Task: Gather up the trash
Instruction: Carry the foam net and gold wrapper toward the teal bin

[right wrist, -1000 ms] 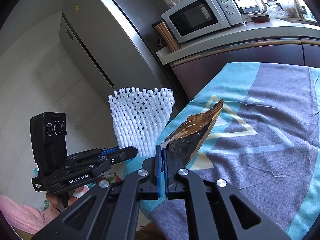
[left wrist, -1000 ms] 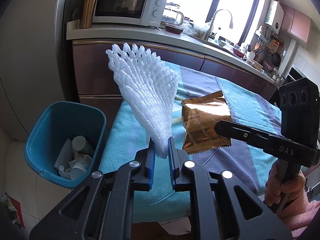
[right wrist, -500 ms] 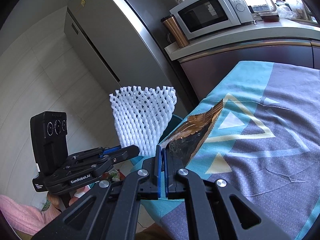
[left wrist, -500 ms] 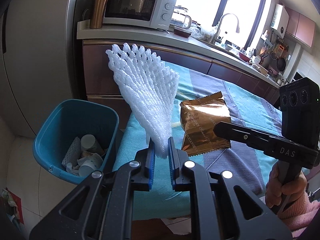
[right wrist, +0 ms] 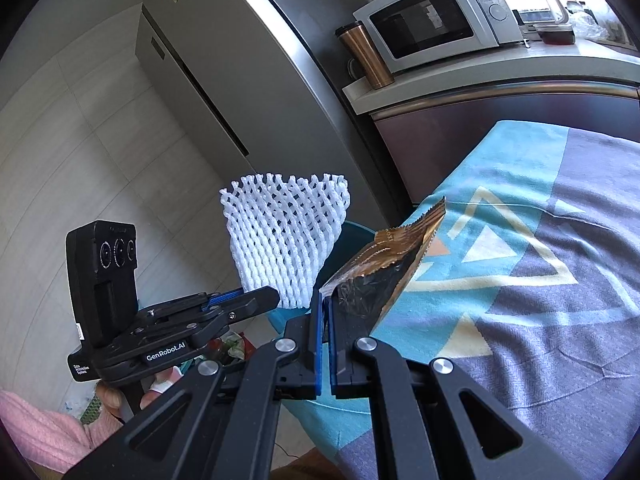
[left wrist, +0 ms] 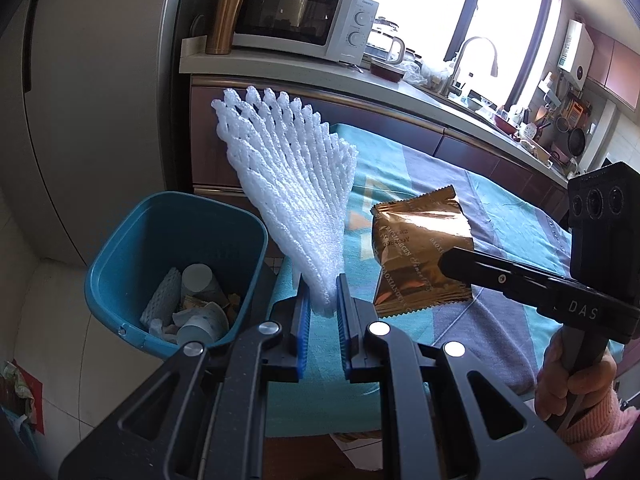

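Blue bin [left wrist: 176,240] at eight o'clock on tiled floor, holding paper cups [left wrist: 198,280] and foam scraps. Left hand-held gripper [left wrist: 322,308] pinching white foam net [left wrist: 288,184]; right hand-held gripper [right wrist: 325,300] clamping gold wrapper [right wrist: 384,268] above patterned tabletop [right wrist: 520,280]. Microwave [left wrist: 296,20] at twelve.

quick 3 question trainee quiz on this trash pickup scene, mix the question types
1. True or false: the left tool is shut on the foam net.
2. What does the right tool hold? A) paper cup B) gold wrapper C) tumbler
3. Fill in: the blue bin stands on the ____ beside the table.

Key
1. True
2. B, the gold wrapper
3. floor
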Tool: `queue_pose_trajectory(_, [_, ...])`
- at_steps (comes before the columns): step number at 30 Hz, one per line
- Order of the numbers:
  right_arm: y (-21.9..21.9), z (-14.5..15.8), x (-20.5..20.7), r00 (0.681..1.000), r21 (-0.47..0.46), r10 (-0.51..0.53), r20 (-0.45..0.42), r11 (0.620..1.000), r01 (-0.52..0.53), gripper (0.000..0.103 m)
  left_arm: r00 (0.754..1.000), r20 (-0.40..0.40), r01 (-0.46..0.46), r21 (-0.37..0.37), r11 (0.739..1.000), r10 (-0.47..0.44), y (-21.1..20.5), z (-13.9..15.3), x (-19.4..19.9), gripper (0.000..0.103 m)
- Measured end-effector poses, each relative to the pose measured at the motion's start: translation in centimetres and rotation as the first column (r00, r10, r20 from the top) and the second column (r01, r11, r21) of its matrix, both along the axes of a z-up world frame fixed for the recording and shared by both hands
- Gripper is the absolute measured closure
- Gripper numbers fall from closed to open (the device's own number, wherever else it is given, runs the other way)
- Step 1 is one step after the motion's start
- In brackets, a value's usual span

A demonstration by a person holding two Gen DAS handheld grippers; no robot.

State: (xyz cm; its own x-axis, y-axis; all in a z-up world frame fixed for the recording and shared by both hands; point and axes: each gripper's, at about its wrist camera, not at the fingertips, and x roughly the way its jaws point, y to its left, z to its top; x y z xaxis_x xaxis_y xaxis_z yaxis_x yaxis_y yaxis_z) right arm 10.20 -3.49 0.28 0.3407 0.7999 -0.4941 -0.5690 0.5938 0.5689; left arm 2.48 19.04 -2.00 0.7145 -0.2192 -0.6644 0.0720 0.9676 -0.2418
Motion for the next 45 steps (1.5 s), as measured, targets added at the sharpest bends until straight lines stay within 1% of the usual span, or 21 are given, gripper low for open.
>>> queue_pose_trajectory(23, [0.8, 0.1, 0.2, 0.999, -0.009, 0.049, 0.006, 0.999, -0.049, 0.101, 0.997, -0.011, -0.075, -0.002, 0.997, 0.075, 2.4, -0.4, -0.4, 0.090])
queue_pose_trajectory(38, [2.1, 0.2, 1.2, 0.996, -0.017, 0.086, 0.001, 0.996, -0.086, 0.101, 0.994, -0.016, -0.108, -0.006, 0.994, 0.108, 3.3, -0.8, -0.7, 0.090])
queue_pose_trajectory(45, [3.2, 0.1, 1.8, 0.994, -0.018, 0.110, -0.008, 0.994, -0.111, 0.101, 0.990, -0.022, -0.138, -0.011, 0.990, 0.138, 4.2, -1.0, -0.9, 0.090])
